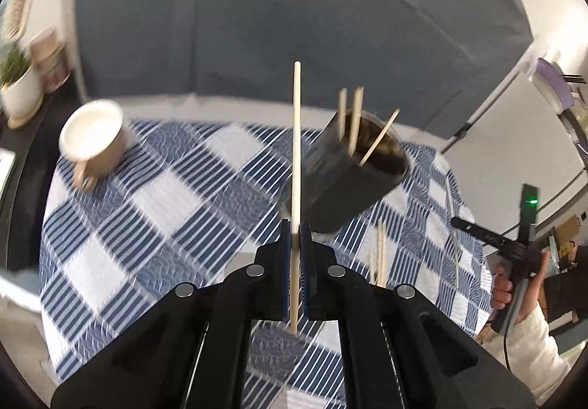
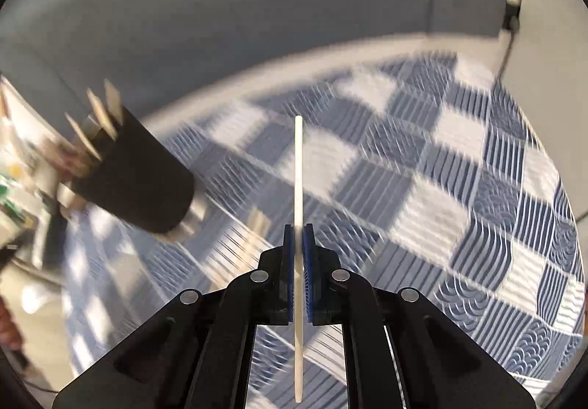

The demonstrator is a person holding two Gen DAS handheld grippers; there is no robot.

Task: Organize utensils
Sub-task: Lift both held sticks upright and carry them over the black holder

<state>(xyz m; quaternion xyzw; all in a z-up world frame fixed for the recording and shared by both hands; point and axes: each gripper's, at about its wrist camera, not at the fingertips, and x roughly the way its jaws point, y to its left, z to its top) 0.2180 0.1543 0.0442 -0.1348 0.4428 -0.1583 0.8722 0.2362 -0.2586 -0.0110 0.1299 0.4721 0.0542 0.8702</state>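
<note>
L gripper [image 1: 294,225] pinching a wooden chopstick [image 1: 296,137], held above the checked cloth [image 1: 154,210]. R gripper [image 2: 298,227] clamped on a white stick [image 2: 298,173]. Black holder [image 1: 349,181] w/ three sticks sits just right of L tip. I see two more sticks [image 1: 381,254] lying on cloth.

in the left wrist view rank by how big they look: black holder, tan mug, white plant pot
1. black holder, clearly largest
2. tan mug
3. white plant pot, smallest, though it sits farther off at the blurred edge, so its true size is unsure
</note>
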